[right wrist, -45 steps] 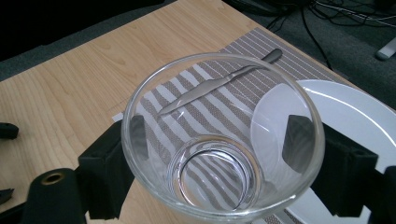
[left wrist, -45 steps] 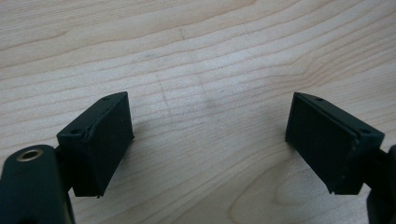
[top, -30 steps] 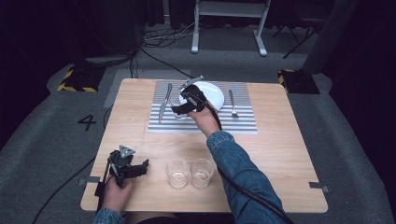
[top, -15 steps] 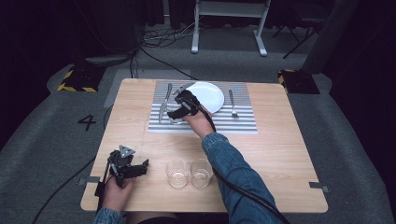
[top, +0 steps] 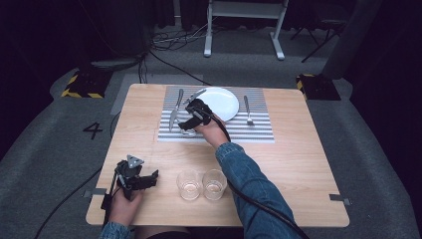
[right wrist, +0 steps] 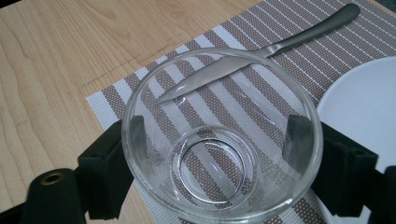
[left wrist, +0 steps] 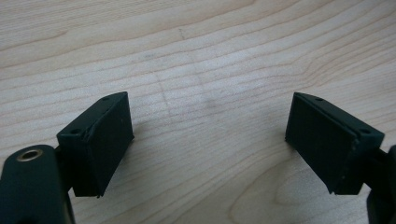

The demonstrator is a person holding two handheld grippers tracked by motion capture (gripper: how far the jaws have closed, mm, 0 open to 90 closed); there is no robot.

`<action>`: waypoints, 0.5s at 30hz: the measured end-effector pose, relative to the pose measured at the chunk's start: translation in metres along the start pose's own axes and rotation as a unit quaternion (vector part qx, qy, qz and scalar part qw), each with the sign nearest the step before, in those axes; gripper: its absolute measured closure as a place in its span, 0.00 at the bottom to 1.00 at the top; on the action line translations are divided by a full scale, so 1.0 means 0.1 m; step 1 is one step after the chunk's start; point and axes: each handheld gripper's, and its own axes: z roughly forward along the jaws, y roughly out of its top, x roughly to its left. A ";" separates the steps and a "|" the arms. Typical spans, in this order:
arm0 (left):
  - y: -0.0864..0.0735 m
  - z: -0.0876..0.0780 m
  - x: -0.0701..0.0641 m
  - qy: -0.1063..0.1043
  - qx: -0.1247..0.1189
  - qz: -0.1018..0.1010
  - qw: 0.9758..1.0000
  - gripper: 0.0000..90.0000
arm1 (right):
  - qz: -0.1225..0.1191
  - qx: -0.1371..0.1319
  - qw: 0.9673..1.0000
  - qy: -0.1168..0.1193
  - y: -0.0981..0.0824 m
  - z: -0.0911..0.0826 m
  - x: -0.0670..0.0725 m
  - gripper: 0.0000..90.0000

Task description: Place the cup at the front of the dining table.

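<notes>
while clamped by the right gripper (right wrist: 219,163) — glass (right wrist: 222,135) over placemat (right wrist: 299,56).

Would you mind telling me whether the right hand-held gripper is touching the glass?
Touching. In the right gripper view both jaws of the right hand-held gripper press against opposite sides of the glass.

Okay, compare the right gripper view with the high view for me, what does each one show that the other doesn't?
Right gripper view alone: close up, a clear glass sits between the right gripper's black pads, which press on its sides, and the placemat's stripes read through its base.

High view alone: the left gripper at the table's near left, two more glasses at the near edge, a fork right of the plate, and the whole wooden table.

Both: the striped placemat, the knife, the white plate and the right gripper.
</notes>
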 end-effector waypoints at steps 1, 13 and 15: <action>0.00 0.00 0.00 0.000 0.000 0.000 1.000 0.17 | 0.001 0.001 1.000 0.001 0.00 0.00 0.00 0.21; 0.00 0.00 0.00 0.001 -0.002 0.001 1.000 0.17 | -0.004 -0.002 1.000 -0.004 -0.01 -0.16 0.01 0.17; 0.00 0.01 0.00 0.002 -0.001 0.002 1.000 0.17 | -0.003 -0.004 1.000 -0.005 -0.01 -0.22 0.01 0.17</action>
